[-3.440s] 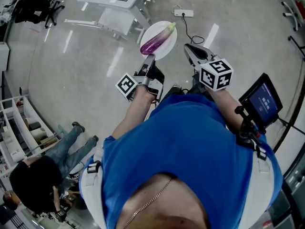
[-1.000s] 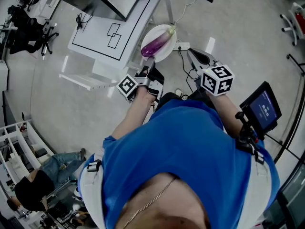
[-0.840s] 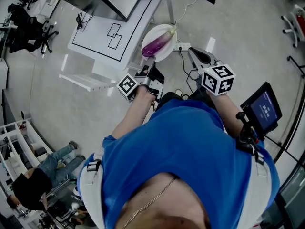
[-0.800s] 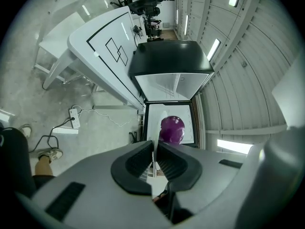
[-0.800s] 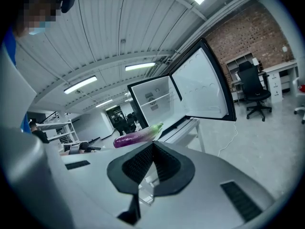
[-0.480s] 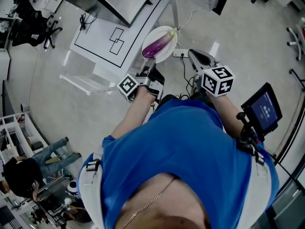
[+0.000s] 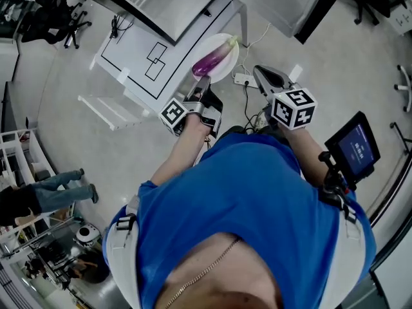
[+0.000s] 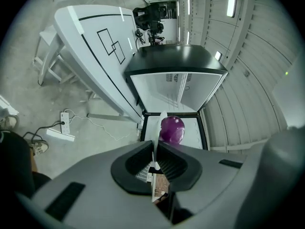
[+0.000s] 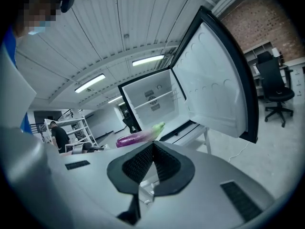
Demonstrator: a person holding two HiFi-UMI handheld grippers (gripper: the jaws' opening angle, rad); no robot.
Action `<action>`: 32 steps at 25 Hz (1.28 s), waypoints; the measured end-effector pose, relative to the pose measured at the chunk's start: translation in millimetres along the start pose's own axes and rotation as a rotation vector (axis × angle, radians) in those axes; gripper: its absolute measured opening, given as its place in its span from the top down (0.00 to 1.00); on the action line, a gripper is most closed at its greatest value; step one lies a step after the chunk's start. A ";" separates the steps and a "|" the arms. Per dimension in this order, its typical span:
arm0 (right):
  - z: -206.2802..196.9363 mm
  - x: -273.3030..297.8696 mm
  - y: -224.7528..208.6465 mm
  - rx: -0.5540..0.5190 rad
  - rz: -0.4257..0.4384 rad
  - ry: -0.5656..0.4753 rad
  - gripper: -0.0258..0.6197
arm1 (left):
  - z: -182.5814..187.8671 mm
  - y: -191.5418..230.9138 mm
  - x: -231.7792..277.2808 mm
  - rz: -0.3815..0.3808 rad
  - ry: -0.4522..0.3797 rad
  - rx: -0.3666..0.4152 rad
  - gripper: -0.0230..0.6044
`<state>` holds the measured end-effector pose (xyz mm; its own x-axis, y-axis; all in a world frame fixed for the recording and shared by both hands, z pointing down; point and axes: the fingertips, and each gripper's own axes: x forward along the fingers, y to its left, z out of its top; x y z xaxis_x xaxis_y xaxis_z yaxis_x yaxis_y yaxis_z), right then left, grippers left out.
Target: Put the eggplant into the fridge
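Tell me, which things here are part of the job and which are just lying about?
Job: eggplant; plate under it; left gripper clamped on the plate's rim; open fridge.
Lying about: power strip; white table; office chair.

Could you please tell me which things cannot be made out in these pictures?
Fridge: head view, the top edge cuts off part of it.
Plate: right gripper view, hidden behind the right gripper's own body; left gripper view, edge-on only.
Eggplant: left gripper view, end-on, so its stem is hidden by its own bulk.
Fridge labels: right gripper view, too small to read.
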<state>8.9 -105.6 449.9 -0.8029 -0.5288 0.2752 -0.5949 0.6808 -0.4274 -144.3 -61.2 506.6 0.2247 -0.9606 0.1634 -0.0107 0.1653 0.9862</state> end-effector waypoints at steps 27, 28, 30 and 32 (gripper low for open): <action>59.1 92.6 -79.9 -0.056 0.100 0.061 0.96 | 93.7 -5.9 158.5 0.000 -0.224 -0.029 0.91; 61.5 95.6 -82.0 -0.059 0.095 0.061 0.96 | 97.5 -6.7 164.7 -0.001 -0.224 -0.031 0.91; 65.6 99.6 -84.2 -0.062 0.087 0.059 0.96 | 103.8 -9.0 173.6 -0.003 -0.224 -0.034 0.91; 68.5 101.8 -84.9 -0.065 0.080 0.057 0.96 | 109.2 -10.9 180.4 -0.004 -0.225 -0.033 0.91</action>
<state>-19.7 -251.9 455.2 -0.8479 -0.4428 0.2916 -0.5283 0.7522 -0.3938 -210.0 -260.7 528.2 0.0016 -0.9863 0.1648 0.0228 0.1648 0.9861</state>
